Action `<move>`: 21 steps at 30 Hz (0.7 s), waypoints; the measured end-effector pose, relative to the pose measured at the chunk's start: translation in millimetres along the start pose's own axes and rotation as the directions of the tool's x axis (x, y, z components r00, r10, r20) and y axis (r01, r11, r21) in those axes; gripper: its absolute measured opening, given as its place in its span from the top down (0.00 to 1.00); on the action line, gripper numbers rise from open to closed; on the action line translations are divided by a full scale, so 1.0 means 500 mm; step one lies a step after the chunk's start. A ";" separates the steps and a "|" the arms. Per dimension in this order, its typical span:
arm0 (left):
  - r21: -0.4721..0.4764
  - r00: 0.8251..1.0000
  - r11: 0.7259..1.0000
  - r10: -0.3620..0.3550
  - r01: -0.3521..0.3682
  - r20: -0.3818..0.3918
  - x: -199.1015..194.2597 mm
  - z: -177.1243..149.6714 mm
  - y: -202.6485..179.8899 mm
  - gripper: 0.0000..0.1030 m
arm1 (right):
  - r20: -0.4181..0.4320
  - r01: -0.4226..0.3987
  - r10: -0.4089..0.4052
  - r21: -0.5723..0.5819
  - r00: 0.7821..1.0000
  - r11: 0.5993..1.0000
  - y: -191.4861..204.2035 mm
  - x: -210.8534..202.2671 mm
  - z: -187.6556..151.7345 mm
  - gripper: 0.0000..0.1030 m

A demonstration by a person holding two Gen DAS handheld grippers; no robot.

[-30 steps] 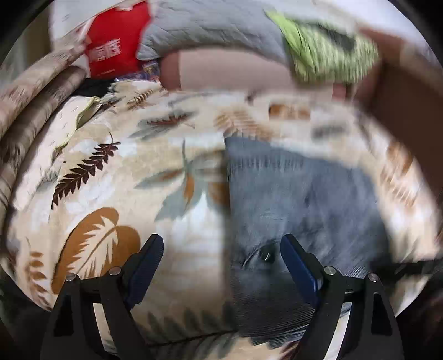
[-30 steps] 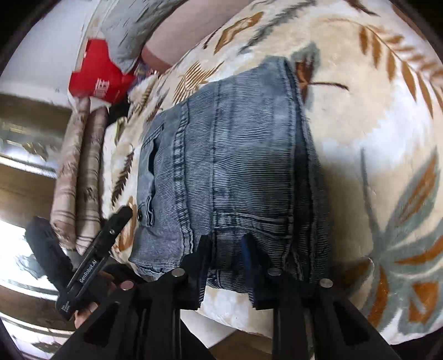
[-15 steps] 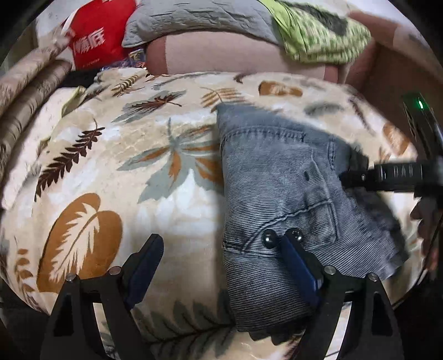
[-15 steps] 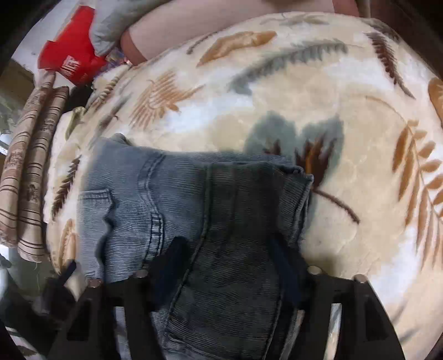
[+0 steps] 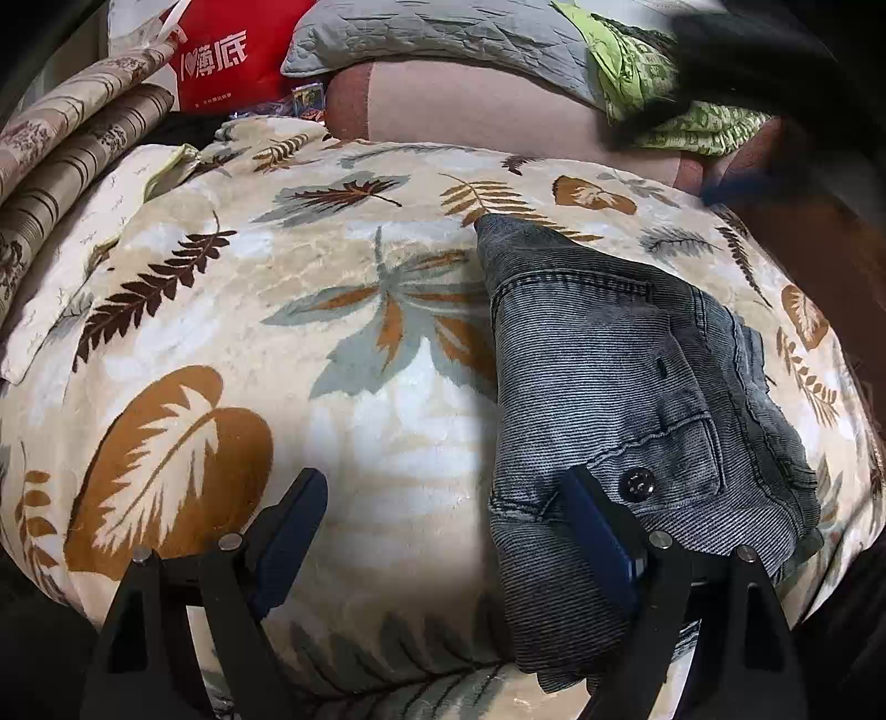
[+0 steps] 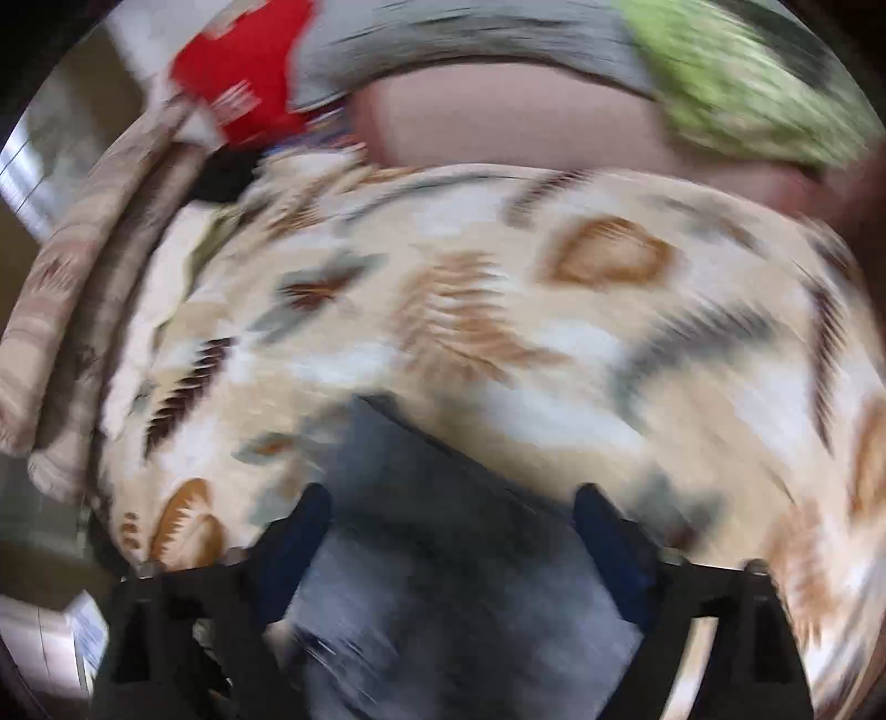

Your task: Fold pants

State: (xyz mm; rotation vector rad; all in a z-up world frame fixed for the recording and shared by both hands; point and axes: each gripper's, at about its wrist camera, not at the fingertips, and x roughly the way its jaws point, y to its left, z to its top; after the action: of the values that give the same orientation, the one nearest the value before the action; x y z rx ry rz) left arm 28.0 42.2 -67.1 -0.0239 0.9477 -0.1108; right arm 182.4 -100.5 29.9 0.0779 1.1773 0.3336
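This is a bedroom in a home. A bed fills most of the left wrist view, covered by a plush cream blanket (image 5: 354,443) printed with brown and grey leaves. Along the top of the frame lie a grey quilted pillow (image 5: 443,33), a pinkish bolster (image 5: 487,111) and a green patterned cloth (image 5: 653,83). At upper left sits a red bag (image 5: 227,61) with white lettering, beside 2 striped, rolled fabrics (image 5: 72,144). Folded denim pants (image 5: 609,360) rest on the blanket at right.
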 end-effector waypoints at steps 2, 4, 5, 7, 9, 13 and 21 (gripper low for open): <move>0.009 1.000 1.000 0.000 0.000 0.006 0.002 0.000 0.002 0.16 | -0.086 0.005 -0.010 -0.053 0.996 0.999 0.043 0.054 0.035 0.09; 0.006 1.000 1.000 0.000 0.000 0.008 0.001 -0.002 0.001 0.16 | -0.202 0.009 -0.030 -0.104 0.979 0.994 0.082 0.129 0.070 0.09; 0.007 1.000 1.000 -0.001 0.001 0.008 0.001 -0.002 0.001 0.16 | -0.233 0.020 -0.048 -0.121 0.971 0.992 0.089 0.151 0.073 0.09; 0.008 1.000 1.000 -0.008 0.008 0.010 0.003 -0.003 0.003 0.16 | -0.318 0.039 -0.081 -0.136 0.945 0.990 0.088 0.194 0.063 0.37; 0.003 1.000 1.000 -0.015 0.015 0.013 0.005 -0.003 0.006 0.16 | -0.387 0.049 -0.104 -0.149 0.916 0.988 0.081 0.227 0.053 0.71; -0.004 1.000 1.000 -0.023 0.023 0.012 0.006 -0.002 0.007 0.16 | -0.302 0.075 -0.094 -0.076 0.949 0.994 0.050 0.206 0.052 0.71; -0.020 0.999 0.999 -0.034 0.034 0.012 0.006 -0.004 0.011 0.16 | -0.008 0.095 -0.094 0.051 0.996 0.994 0.002 0.044 0.001 0.67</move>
State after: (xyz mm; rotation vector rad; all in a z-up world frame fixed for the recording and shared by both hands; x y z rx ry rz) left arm 28.6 47.6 -71.1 -0.0589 0.9370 -0.1324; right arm 189.9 -93.0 10.8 0.0655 1.1914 0.2207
